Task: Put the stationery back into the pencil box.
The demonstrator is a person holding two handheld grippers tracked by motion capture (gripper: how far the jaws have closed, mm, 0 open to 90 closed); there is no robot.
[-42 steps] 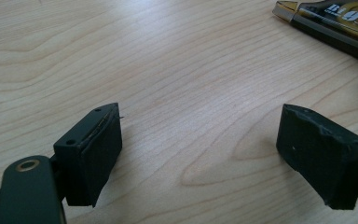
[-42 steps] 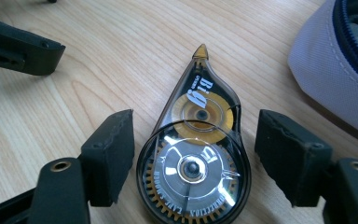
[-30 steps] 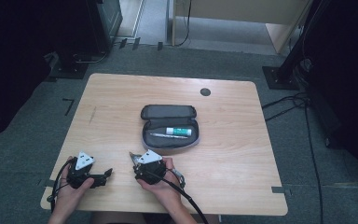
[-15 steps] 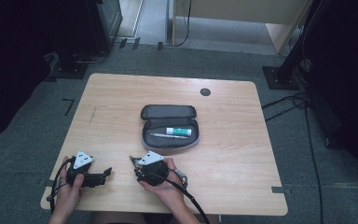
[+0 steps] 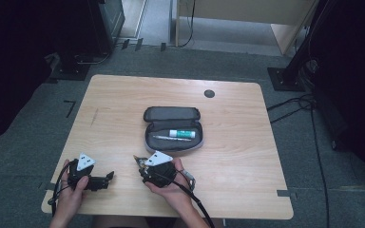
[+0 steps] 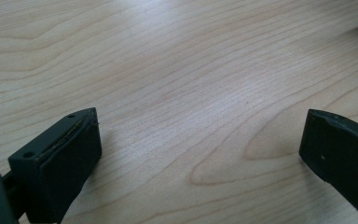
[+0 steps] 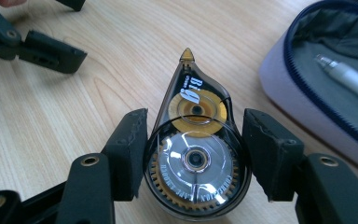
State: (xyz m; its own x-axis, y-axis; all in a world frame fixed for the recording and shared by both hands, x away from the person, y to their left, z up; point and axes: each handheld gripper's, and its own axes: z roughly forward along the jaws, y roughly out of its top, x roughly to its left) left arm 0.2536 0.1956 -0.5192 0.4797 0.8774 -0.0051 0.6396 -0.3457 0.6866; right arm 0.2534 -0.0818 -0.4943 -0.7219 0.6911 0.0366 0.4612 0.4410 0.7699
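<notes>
While both hands rest at the near edge of the tabletop (image 5: 123, 95), things stand so:
Left gripper (image 5: 105, 178): near left; its fingers (image 6: 60, 163) have just been opening and stand wide apart over bare wood, nothing between them.
Right gripper (image 5: 140, 164): near centre; fingers (image 7: 128, 149) clamped on the correction tape dispenser (image 7: 196, 158), tip pointing away.
Pencil case (image 5: 172, 128): open, just beyond the right gripper, at mid-table, holding a pen (image 5: 164, 138) and a green-and-white tube (image 5: 181, 134).
</notes>
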